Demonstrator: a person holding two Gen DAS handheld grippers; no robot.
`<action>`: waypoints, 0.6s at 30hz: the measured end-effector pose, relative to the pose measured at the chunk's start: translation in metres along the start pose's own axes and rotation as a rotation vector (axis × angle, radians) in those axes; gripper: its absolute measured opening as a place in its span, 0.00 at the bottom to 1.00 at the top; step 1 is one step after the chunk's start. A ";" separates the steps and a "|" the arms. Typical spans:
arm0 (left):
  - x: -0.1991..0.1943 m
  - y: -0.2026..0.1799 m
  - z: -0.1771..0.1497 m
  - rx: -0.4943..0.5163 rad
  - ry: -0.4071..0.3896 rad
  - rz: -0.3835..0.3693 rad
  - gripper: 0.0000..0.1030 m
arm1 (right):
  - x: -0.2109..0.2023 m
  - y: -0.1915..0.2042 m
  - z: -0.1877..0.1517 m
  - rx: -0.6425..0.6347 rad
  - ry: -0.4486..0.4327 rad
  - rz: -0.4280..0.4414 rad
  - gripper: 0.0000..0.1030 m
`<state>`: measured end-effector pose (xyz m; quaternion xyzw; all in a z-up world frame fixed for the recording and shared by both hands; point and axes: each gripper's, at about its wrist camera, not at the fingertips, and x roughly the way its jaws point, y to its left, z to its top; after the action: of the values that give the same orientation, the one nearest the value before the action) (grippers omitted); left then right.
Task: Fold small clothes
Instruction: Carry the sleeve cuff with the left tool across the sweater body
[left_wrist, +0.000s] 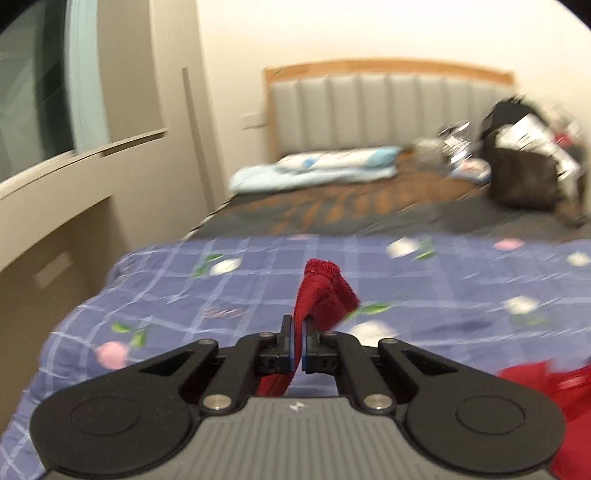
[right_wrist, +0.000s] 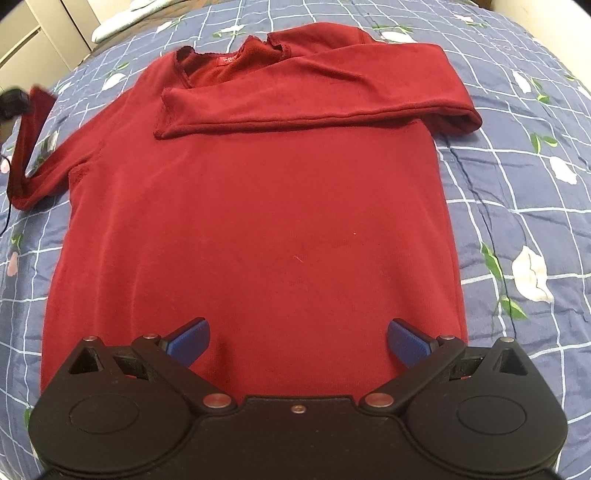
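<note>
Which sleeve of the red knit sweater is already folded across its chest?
The sleeve on the picture's right, lying flat across the chest; the other sleeve is lifted off the bedspread.

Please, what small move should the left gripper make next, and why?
Probably carry the held sleeve across the red shirt's chest. The left gripper is shut on its cuff, and the other sleeve already lies folded there; the right gripper is open.

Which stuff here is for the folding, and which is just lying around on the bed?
For the folding:
- red top
- its sleeve cuff, pinched in the left gripper
- right gripper, open above the hem

Just lying about:
- light blue bedding
- dark bag
- flowered quilt underneath
</note>
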<state>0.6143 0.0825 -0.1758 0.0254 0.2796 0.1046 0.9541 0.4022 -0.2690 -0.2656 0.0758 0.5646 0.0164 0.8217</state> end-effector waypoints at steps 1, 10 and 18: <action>-0.008 -0.011 0.004 -0.005 0.001 -0.038 0.02 | 0.000 -0.001 0.000 0.002 -0.001 0.002 0.99; -0.054 -0.107 0.015 -0.063 -0.024 -0.216 0.02 | -0.012 -0.019 -0.007 0.033 -0.029 0.019 0.99; -0.085 -0.198 -0.025 0.058 -0.009 -0.308 0.02 | -0.023 -0.055 -0.021 0.092 -0.043 0.005 0.99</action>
<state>0.5672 -0.1290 -0.1733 0.0102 0.2790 -0.0512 0.9589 0.3711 -0.3234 -0.2591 0.1153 0.5467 -0.0091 0.8293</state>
